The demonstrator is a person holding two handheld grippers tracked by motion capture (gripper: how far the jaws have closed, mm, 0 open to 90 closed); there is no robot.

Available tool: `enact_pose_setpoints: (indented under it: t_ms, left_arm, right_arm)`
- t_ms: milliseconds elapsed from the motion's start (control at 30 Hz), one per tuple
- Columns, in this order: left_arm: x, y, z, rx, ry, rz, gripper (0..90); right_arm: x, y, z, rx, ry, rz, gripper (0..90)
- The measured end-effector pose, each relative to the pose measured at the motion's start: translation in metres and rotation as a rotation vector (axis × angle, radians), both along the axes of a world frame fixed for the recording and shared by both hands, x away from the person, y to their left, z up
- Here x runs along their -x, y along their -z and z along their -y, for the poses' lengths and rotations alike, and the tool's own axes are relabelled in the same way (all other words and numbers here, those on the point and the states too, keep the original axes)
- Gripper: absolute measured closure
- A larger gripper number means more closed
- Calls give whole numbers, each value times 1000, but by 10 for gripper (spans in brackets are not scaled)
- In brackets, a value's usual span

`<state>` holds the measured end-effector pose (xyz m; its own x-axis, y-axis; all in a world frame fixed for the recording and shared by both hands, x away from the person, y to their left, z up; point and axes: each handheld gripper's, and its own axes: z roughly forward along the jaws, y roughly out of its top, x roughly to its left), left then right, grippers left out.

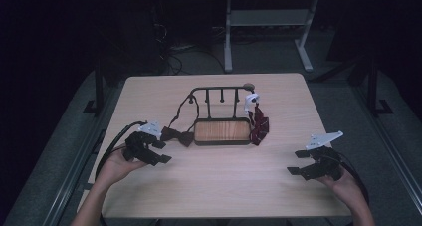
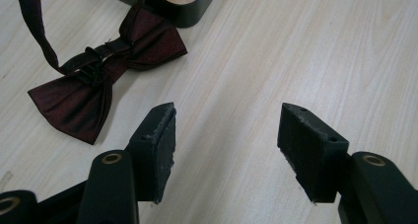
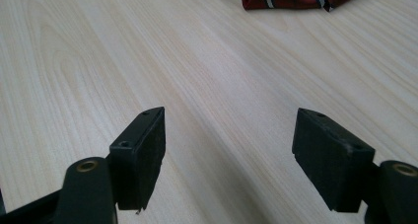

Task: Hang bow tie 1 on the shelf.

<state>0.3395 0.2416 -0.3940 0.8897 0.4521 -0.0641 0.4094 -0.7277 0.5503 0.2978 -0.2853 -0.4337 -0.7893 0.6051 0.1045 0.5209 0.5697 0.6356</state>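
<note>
Both hands sit at the near edge of the table (image 1: pixel 214 186). Left gripper (image 1: pixel 158 153) has its jaws apart with nothing between them, and it sits just near of the dark red bow tie (image 2: pixel 98 81). That bow tie lies flat on the table, its strap running up to the rack (image 1: pixel 221 111). Right gripper (image 1: pixel 297 162) is open too, over bare wood. A striped tie (image 1: pixel 259 124) hangs at the rack's right end.

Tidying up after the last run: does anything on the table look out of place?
Yes. The bow tie lies on the table left of the rack, its strap trailing up to the rail instead of hanging clear. The striped tie slumps in a heap at the rack's right end.
</note>
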Motion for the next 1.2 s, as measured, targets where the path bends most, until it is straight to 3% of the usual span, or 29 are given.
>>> enact_pose_setpoints:
  t_ms: [233,300,467,600,667,933,967,1200]
  left_arm:
    - [3,10,-3,-6,7,-10,386]
    - [6,14,-3,16,-13,-18,384]
    - [9,18,-6,2,-3,-21,371]
    - [11,21,-7,25,-20,-14,365]
    - [12,21,-8,11,-6,-10,360]
    - [17,25,-10,26,-33,-4,324]
    - [17,24,-12,12,-20,-2,324]
    - [20,26,-8,23,-28,11,305]
  right_arm:
    - [-1,2,-2,-3,-7,2,282]
    - [-1,2,-2,-5,-6,-1,282]
    - [-1,2,-3,-3,-7,-6,281]
    - [-1,2,-3,-2,-7,-7,281]
    - [-1,2,-3,-5,-5,-7,281]
    - [-1,2,-3,-1,-6,-9,281]
    - [-1,2,-3,-1,-6,-9,281]
    - [0,2,-2,-3,-10,1,280]
